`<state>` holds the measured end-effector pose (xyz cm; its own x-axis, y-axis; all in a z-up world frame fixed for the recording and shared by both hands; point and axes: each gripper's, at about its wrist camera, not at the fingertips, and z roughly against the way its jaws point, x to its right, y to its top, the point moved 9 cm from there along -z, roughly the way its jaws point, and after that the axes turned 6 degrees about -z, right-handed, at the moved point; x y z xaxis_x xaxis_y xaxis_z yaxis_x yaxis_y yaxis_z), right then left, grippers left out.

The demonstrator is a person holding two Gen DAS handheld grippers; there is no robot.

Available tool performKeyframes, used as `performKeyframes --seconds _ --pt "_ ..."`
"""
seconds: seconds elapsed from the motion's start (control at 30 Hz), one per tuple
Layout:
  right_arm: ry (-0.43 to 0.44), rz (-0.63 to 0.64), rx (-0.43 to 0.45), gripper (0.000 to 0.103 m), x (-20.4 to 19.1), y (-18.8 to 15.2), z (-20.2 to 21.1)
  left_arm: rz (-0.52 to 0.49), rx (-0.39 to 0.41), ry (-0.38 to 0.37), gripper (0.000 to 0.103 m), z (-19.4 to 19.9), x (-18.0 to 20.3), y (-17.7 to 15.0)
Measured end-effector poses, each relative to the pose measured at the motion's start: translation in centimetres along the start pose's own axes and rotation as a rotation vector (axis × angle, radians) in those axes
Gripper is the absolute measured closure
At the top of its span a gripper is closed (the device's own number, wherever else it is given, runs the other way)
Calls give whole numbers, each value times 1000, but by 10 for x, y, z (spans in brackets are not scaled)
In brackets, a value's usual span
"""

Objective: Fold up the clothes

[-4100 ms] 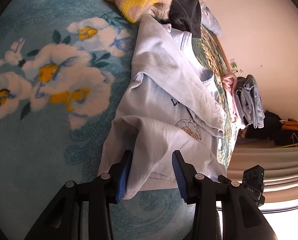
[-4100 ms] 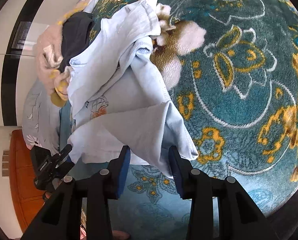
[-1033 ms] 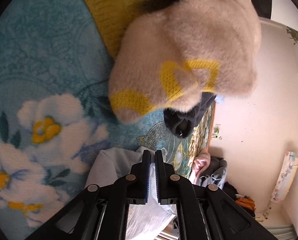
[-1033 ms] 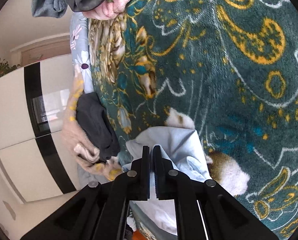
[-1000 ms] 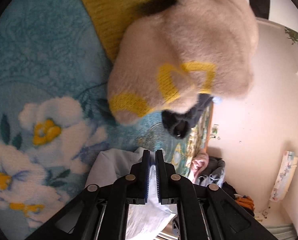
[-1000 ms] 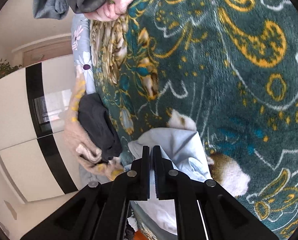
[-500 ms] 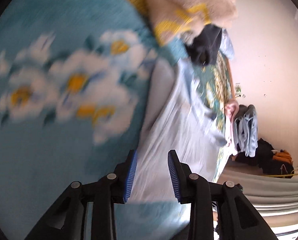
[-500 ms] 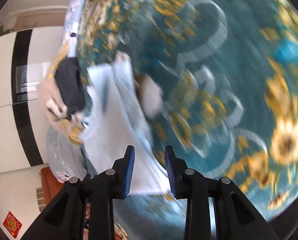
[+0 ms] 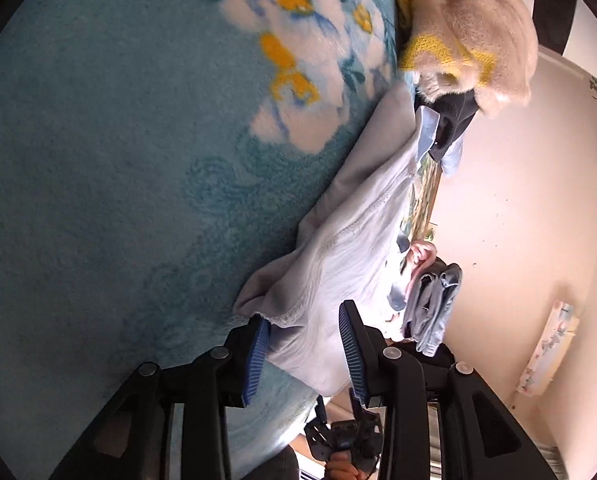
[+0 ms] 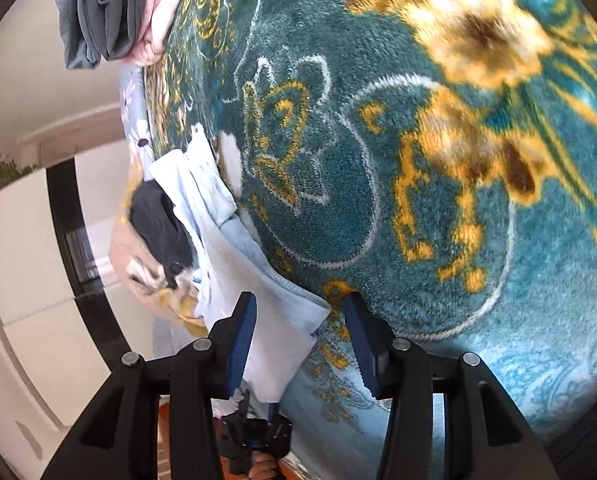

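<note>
On grey folded garment (image 10: pixel 110 4), small logo, unreadable.

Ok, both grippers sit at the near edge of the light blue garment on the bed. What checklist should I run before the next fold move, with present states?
1. Left gripper off the light blue garment: ok, jaws opening, pads clear of the cloth.
2. Right gripper off it: ok, jaws opening, near corner lies loose between them.
3. Garment lying flat: not ok, ridged and bunched.
4. Far end clear of the beige and yellow sweater: not ok, pile touches it.
5. Fold edges aligned: cannot tell.
</note>
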<state>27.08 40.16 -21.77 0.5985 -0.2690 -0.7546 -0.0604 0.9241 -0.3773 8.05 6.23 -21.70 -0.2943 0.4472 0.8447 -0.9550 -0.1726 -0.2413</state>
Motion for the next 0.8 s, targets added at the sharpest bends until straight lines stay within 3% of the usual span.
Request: performKeyframes --seconds 0.2,0.27,0.33,0.57,0.8 --pt "-25 38 -8 63 -12 -7 -12 44 40 9 64 2 -3 -11" --pt "-31 50 16 74 -15 -5 -13 72 42 11 64 4 -7 -13" --pt "-40 57 36 76 -15 -4 -13 95 42 11 64 6 -10 -14" --pt "-54 37 26 76 6 -19 -4 101 52 40 64 12 -20 -16" --pt "-38 30 77 76 -5 2 -9 19 97 108 64 10 -13 -2"
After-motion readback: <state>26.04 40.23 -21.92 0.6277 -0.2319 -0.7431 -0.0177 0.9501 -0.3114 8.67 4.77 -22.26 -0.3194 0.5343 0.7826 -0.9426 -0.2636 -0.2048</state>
